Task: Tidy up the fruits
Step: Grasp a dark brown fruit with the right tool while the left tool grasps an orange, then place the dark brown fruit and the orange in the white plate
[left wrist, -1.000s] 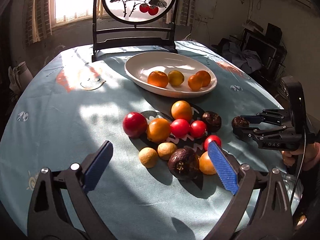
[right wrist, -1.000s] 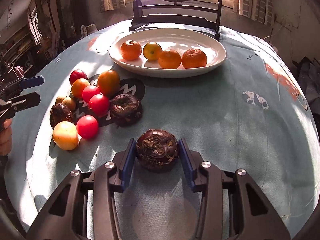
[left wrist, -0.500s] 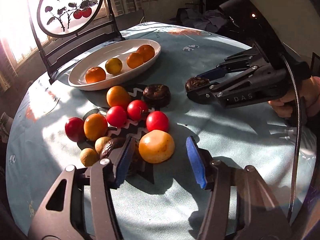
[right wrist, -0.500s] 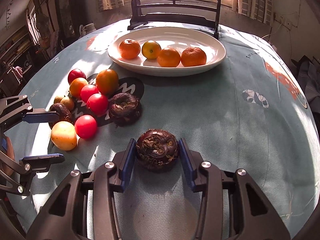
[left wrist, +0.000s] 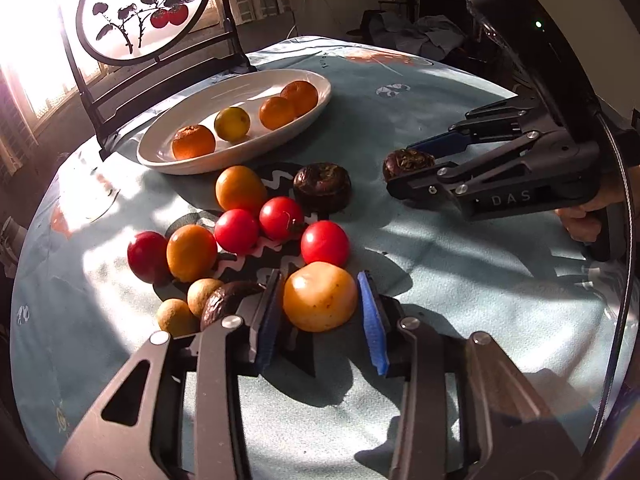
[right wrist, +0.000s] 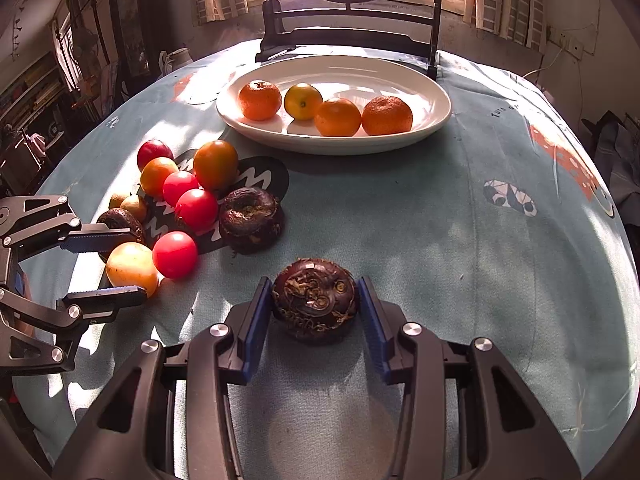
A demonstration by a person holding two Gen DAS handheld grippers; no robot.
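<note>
1. Fruits sit right at both sets of fingers: the yellow-orange fruit [left wrist: 320, 296] lies between the pads of the left gripper [left wrist: 320, 312], whose jaws have just been closing around it. The left pad looks to be against its skin; a thin gap may remain at the right pad, so a firm pinch is not certain.
2. Just left of those fingers, a dark wrinkled fruit [left wrist: 224, 300] and two small tan fruits [left wrist: 176, 316] crowd the left pad.
3. In the right wrist view, the dark round fruit [right wrist: 314, 300] is pinched between the pads of the right gripper [right wrist: 314, 312], resting low on the blue tablecloth [right wrist: 440, 240], straight ahead of the fingers.
4. Beyond the left fingertips lie the red fruits [left wrist: 324, 242], more orange ones [left wrist: 240, 188] and another dark fruit [left wrist: 322, 186], clustered on a black patterned patch.
5. Farthest out, up and ahead of both grippers, stands the white oval plate [left wrist: 168, 160] with four citrus fruits in it. Behind it is a framed round screen [left wrist: 144, 8].
6. Both grippers point steeply down toward the table. The plate seems the likely goal; the right gripper has a clear path forward, while the left must lift past the cluster.
7. The yellow-orange fruit is near-round, so no axis matters; the grip spans its width.
</note>
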